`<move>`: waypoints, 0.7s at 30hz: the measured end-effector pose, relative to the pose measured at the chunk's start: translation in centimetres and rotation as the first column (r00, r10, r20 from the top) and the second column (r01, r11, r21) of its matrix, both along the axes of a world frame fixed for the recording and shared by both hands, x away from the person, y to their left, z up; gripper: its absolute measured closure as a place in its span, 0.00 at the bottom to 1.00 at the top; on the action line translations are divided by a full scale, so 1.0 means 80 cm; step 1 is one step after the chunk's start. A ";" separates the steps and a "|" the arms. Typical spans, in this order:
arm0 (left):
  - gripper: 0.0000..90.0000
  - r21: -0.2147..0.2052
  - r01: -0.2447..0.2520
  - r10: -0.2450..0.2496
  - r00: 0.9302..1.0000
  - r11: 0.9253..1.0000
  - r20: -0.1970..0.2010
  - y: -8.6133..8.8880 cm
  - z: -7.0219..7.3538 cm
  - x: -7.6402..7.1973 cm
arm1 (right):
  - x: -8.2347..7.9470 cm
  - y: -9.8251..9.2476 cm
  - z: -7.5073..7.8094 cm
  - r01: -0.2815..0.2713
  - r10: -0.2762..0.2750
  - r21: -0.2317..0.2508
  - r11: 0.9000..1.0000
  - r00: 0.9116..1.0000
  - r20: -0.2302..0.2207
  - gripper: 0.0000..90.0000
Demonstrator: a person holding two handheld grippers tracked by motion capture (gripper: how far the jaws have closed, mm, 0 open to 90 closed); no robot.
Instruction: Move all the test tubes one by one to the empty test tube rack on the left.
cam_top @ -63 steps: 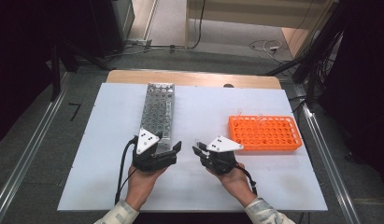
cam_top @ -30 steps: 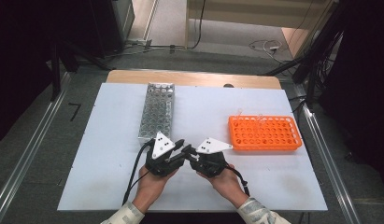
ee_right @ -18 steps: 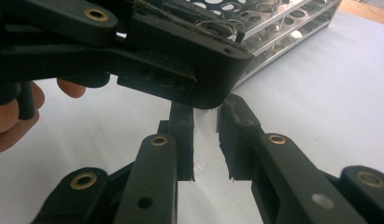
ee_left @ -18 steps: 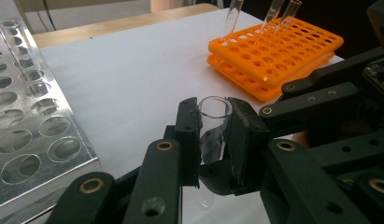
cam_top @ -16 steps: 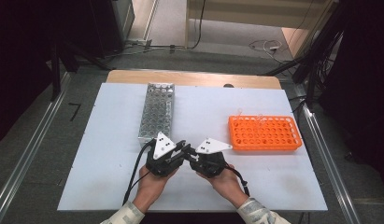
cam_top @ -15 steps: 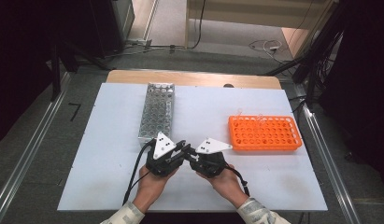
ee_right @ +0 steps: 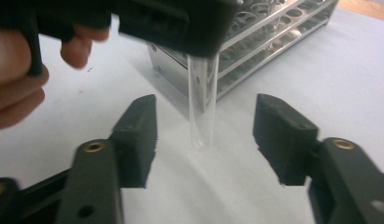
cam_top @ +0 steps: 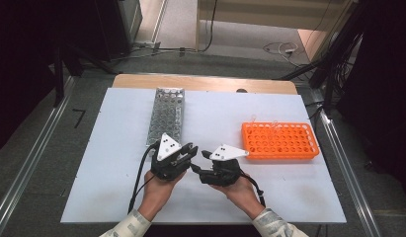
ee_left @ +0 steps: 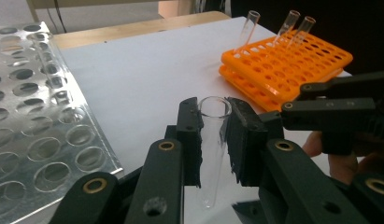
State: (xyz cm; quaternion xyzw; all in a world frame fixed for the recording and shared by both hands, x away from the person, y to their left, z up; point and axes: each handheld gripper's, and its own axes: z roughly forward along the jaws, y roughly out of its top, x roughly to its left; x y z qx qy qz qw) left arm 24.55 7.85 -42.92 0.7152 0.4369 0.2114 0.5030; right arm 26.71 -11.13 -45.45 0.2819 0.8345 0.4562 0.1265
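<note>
Item: glass tube point(ee_left: 212, 149), clear, one.

Place: held above the table point(cam_top: 111, 163) near its front edge, about midway between the left and right edges, in front of the metal rack point(cam_top: 166, 114) and well apart from the orange rack point(cam_top: 279, 140) toward the right edge.

Attitude: long axis close to upright. Open mouth pointed up, rounded closed end pointed down at the table, hanging just clear of it as far as could be judged.

Left gripper point(ee_left: 213, 140): jaws narrow, clamped on the tube's upper part, one pad on each side just below the rim.

Right gripper point(ee_right: 203, 140): jaws had just been opening and stood wide, one on either side of the tube's lower end, touching neither side of it.

Hazards, as judged:
- Smooth glass in a grip set high; a loose or skewed hold could let the tube slide down and strike the table.
- Too hard a squeeze near the rim could crack it.
- The right jaws flanked the lower end; drawing them away crooked could knock the tube askew in the left jaws.
- Three tubes point(ee_left: 248, 32) stood tilted in the orange rack; a sweeping hand could upset them.
</note>
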 end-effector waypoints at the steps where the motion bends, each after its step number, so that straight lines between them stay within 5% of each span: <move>1: 0.84 -0.003 -0.004 0.004 1.000 1.000 -0.002 0.002 0.002 0.002 | 0.001 0.000 0.000 0.005 -0.005 -0.002 1.000 1.000 -0.005 0.38; 21: 0.84 -0.022 -0.095 0.095 0.995 0.995 0.011 0.018 0.030 0.050 | 0.008 -0.014 0.001 0.052 -0.052 -0.008 0.999 0.998 -0.017 0.32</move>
